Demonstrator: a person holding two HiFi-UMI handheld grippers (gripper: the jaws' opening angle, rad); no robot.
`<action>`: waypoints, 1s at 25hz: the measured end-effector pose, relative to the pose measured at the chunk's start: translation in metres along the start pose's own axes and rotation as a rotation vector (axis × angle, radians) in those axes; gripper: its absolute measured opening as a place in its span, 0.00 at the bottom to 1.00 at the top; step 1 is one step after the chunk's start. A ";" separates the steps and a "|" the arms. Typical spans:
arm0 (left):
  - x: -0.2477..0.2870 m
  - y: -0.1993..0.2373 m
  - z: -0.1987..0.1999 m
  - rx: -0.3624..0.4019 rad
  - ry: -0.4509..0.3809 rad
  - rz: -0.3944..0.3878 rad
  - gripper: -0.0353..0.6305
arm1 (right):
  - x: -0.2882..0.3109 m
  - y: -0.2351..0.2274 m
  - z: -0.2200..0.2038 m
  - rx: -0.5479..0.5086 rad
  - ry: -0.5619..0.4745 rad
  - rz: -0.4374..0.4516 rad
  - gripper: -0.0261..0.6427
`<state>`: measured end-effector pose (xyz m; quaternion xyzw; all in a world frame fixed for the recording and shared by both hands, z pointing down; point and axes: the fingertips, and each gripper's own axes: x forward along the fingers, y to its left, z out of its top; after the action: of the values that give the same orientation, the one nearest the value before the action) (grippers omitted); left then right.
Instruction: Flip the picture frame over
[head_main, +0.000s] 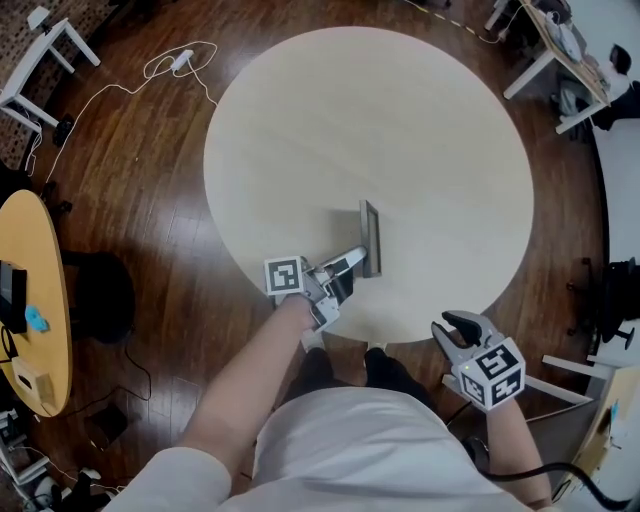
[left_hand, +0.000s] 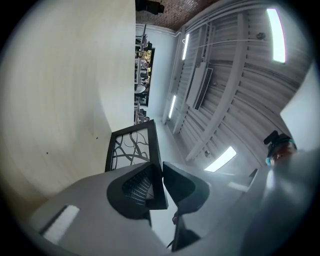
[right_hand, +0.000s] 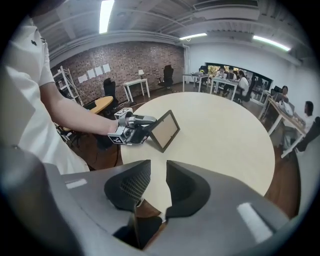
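"Where was the picture frame (head_main: 371, 238) when you looked?"

"On the round table (head_main: 400, 120), standing up on one edge, a little in from the rim nearest the person. The left gripper (head_main: 352, 265) reached in over that rim and had the frame's dark border pinched between its jaws."

"And the other claw?"

"The right gripper (head_main: 455, 325) hung just off the table's near edge, close to the person's body. Its jaws stood slightly apart with nothing between them."
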<state>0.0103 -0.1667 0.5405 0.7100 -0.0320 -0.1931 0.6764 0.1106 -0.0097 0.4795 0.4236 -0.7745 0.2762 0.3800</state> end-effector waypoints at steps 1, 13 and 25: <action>0.000 0.000 -0.001 0.002 0.007 0.002 0.16 | 0.004 0.001 -0.002 0.002 0.015 0.007 0.19; -0.022 0.018 0.008 0.114 0.088 0.103 0.11 | 0.007 0.024 -0.018 0.039 0.035 0.004 0.19; -0.021 0.050 0.010 0.081 0.127 0.284 0.07 | 0.001 0.030 -0.032 0.082 0.030 -0.027 0.19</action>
<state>-0.0014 -0.1734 0.5937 0.7357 -0.0970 -0.0489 0.6685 0.0956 0.0278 0.4952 0.4451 -0.7511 0.3087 0.3774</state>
